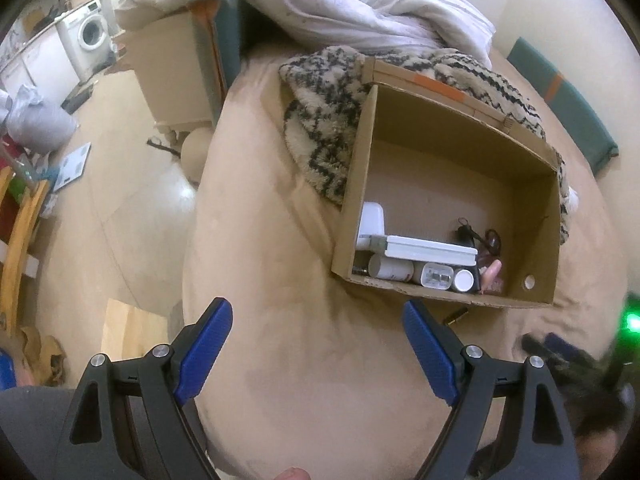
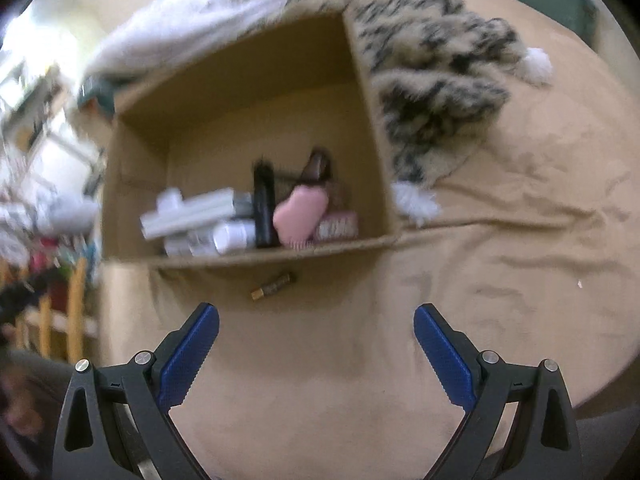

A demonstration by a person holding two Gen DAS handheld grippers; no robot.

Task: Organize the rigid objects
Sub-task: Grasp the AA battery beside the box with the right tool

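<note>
Both tools gape with nothing held above a tan bed; a part-filled box sits ahead.

The left tool (image 1: pixel 318 322) hangs over the bed's (image 1: pixel 280 240) near edge, its blue pads spread wide. The box (image 1: pixel 360 184) lies on the bed, with a white case (image 1: pixel 430 249), white bottles, a black tube (image 2: pixel 264 208) and a pink brush (image 2: pixel 298 214) piled against its near wall. A small gold tube (image 2: pixel 273 285) lies on the bed just outside that wall, between the box and the right tool (image 2: pixel 316 322), which is likewise spread wide. A patterned blanket (image 2: pixel 432 96) touches the box's right wall.
</note>
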